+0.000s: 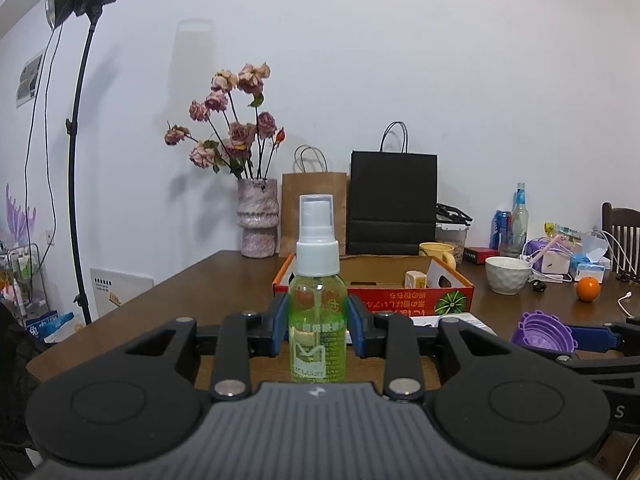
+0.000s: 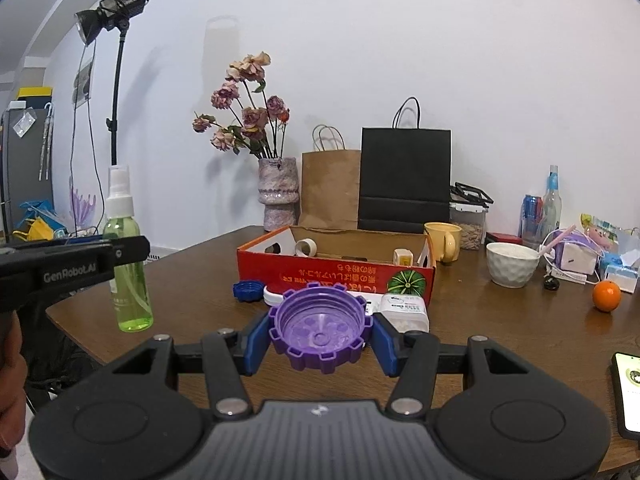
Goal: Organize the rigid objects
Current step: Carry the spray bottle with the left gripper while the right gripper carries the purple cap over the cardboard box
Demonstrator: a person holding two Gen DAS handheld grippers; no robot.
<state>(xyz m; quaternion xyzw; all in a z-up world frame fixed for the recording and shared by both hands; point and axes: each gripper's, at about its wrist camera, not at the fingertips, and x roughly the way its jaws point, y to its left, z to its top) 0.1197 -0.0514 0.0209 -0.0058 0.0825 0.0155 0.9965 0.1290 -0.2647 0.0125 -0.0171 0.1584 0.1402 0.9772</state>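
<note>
While both grippers hang above the near edge of the wooden table, each has something clamped. The left gripper has its blue pads pressed against the sides of an upright green spray bottle with a white pump top. Just to its right, the right gripper is closed around a purple ridged cap, hollow side facing the camera. Beyond the cap a white pill container and a blue cap lie on the table, just in front of the red cardboard box. Inside the box sit a tape roll and a small yellow carton. Near the box's right end stand a yellow mug and a white bowl, with an orange further right. A vase of dried roses stands at the far edge.
</note>
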